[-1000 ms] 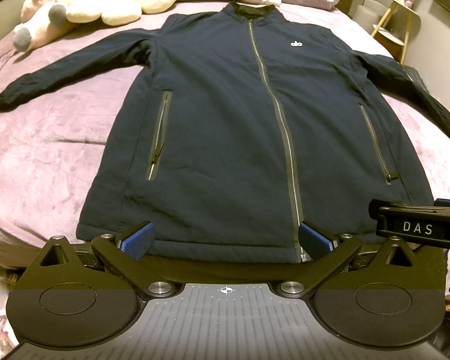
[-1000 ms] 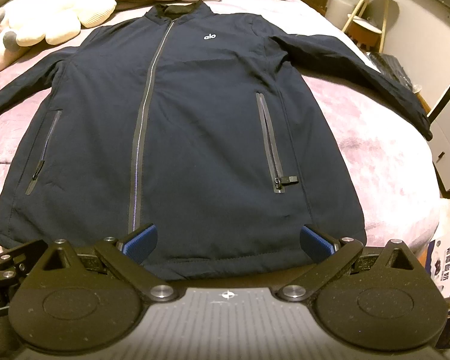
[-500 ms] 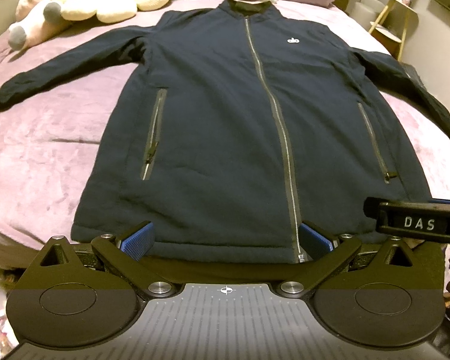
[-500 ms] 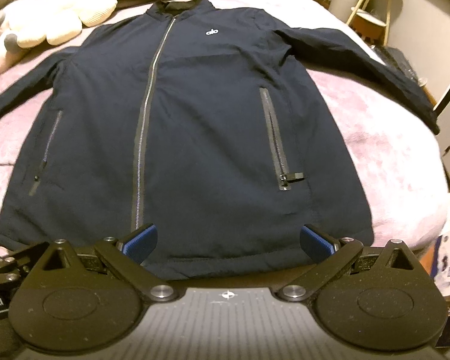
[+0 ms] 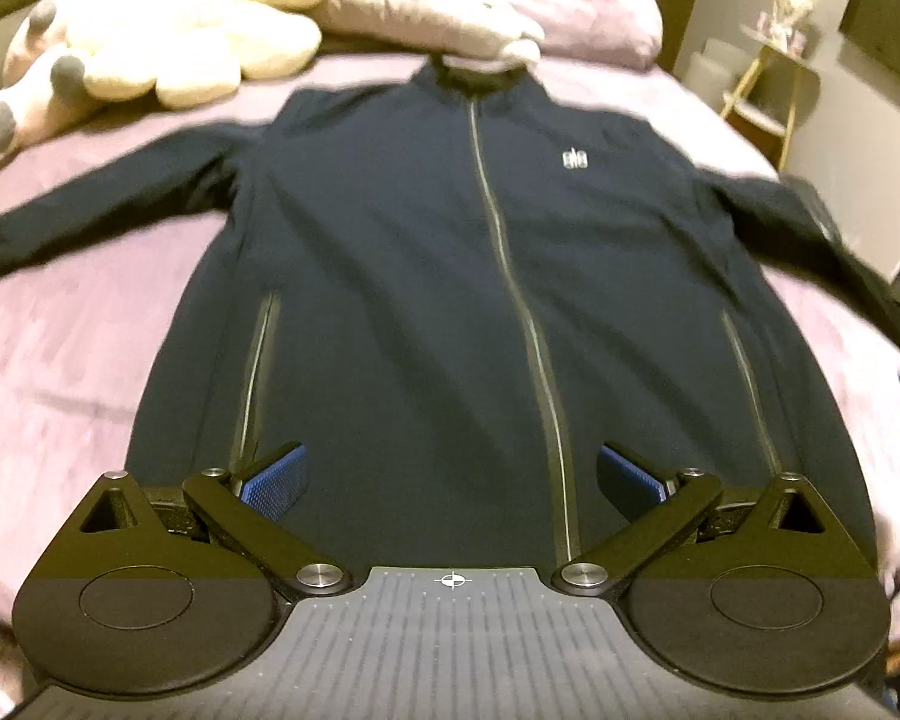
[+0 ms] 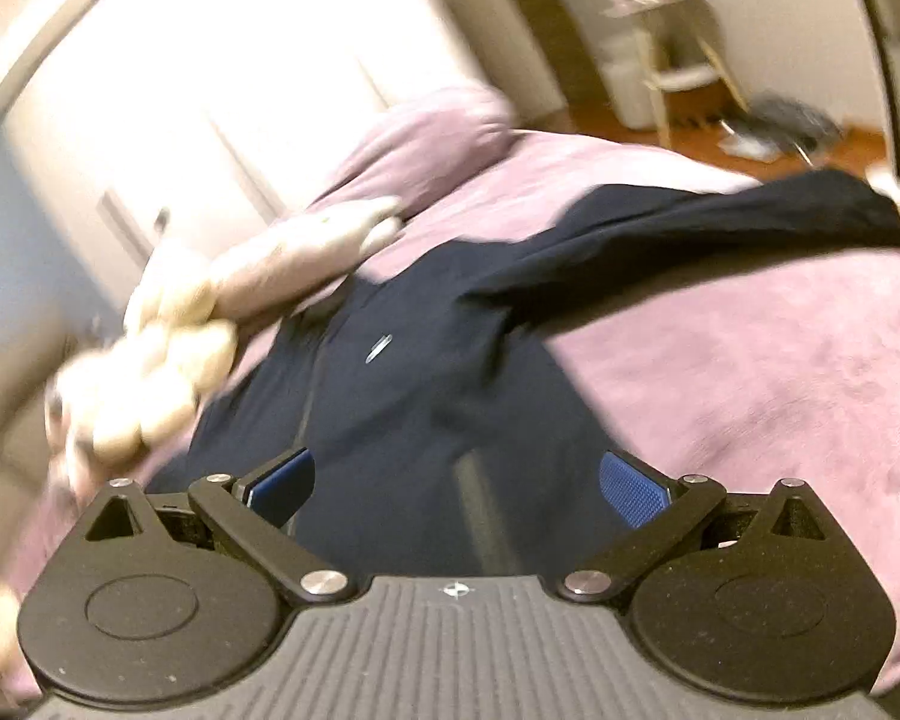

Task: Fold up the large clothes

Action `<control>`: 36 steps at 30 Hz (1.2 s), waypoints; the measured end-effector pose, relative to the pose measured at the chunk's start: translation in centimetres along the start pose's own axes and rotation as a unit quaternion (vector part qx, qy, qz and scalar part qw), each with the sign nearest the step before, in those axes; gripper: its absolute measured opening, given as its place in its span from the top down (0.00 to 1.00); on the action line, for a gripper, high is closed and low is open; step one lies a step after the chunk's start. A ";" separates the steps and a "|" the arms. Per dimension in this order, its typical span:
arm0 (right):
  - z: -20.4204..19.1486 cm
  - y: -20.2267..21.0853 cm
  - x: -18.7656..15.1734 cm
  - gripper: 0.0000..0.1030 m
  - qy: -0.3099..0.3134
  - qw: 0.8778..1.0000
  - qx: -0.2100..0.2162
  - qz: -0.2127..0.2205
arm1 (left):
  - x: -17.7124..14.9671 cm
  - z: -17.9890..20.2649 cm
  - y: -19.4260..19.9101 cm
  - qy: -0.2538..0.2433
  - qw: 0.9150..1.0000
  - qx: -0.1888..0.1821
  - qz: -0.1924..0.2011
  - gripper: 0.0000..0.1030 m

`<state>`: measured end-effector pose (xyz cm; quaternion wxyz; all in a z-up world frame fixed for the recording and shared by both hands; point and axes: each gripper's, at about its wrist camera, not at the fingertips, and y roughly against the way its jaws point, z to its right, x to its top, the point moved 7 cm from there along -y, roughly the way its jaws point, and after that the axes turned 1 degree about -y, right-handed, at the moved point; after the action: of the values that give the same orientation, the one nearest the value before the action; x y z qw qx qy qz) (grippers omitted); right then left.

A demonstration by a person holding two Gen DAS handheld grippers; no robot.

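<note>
A dark navy zip-up jacket (image 5: pixel 426 276) lies flat and face up on the purple bed, zipped, both sleeves spread out to the sides. My left gripper (image 5: pixel 449 480) hovers open over its lower front, blue pads either side of the zipper, nothing between them. In the blurred, tilted right wrist view the jacket (image 6: pixel 426 396) fills the middle and its right sleeve (image 6: pixel 720 228) stretches toward the bed's edge. My right gripper (image 6: pixel 457 489) is open above the jacket's right side, holding nothing.
Cream and pink plush toys (image 5: pixel 150 54) and purple pillows (image 5: pixel 498 12) lie at the head of the bed beyond the collar. A small gold-legged side table (image 5: pixel 774 78) stands by the wall at right. Purple bedspread (image 5: pixel 60 372) shows on both sides of the jacket.
Both grippers have moved forward from the hem over the jacket. The right gripper has swung and tilted sharply toward the right sleeve side, blurring its view. It has left the left wrist view.
</note>
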<state>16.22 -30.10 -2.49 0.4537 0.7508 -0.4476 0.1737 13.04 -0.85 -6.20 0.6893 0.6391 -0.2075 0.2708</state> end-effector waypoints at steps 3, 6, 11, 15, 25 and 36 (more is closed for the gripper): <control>5.5 -1.5 3.7 0.02 -0.079 0.996 -0.023 0.029 | 2.5 -0.1 -2.6 0.004 1.000 0.002 0.026 0.00; 11.5 -2.7 6.9 0.02 -0.166 0.982 -0.046 0.081 | 4.5 -0.4 -5.8 0.009 0.999 0.025 0.025 0.00; 20.8 -5.6 9.4 0.20 -0.331 0.934 -0.063 0.117 | 6.7 -1.2 -10.1 0.025 0.997 0.064 0.036 0.00; 25.1 -7.4 10.0 0.58 -0.385 0.909 -0.093 0.129 | 6.9 -2.0 -12.6 0.031 0.995 0.090 0.017 0.00; 29.0 -9.0 10.9 0.86 -0.398 0.897 -0.114 0.153 | 5.4 -3.9 -15.6 0.056 0.995 0.078 -0.023 0.00; 10.3 -7.4 17.4 0.89 -0.037 0.984 -0.076 0.159 | 6.6 -2.8 -13.6 0.012 0.999 0.042 -0.013 0.00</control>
<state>30.20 -46.27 -0.20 0.4590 0.6394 -0.5896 0.1812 26.64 2.12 -12.74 0.6677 0.6671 -0.1793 0.2775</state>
